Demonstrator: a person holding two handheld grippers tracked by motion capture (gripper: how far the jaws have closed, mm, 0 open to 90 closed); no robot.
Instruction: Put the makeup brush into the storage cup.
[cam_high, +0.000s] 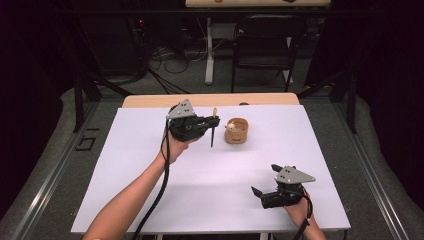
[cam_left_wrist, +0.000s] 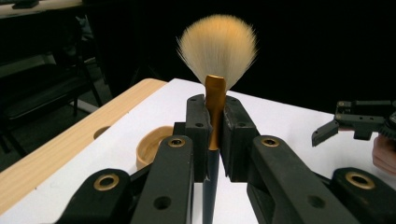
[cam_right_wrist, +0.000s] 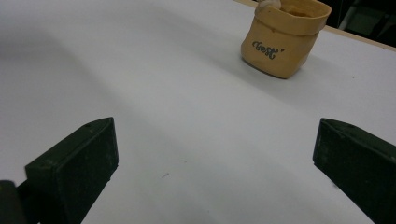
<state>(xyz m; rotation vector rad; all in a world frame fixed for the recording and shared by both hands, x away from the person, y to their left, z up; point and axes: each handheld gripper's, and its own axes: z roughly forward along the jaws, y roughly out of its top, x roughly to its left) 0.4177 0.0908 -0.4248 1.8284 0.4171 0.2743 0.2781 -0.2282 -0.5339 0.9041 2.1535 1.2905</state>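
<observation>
A makeup brush (cam_left_wrist: 216, 70) with pale fluffy bristles, a gold ferrule and a dark handle stands upright between the jaws of my left gripper (cam_left_wrist: 214, 126), which is shut on it. From above, that left gripper (cam_high: 209, 121) hovers over the white table with the brush (cam_high: 213, 127) hanging bristles up, just left of a small tan pouch (cam_high: 236, 131). The pouch (cam_right_wrist: 282, 39) has dark lettering and something pale inside. My right gripper (cam_high: 265, 181) rests near the front right of the table, open, with nothing between its jaws (cam_right_wrist: 215, 158).
The white sheet (cam_high: 150, 190) covers a wooden table whose far edge (cam_high: 150, 101) shows bare. A black chair (cam_high: 265, 45) and cables stand on the floor beyond. The other gripper (cam_left_wrist: 359, 121) shows at the right of the left gripper view.
</observation>
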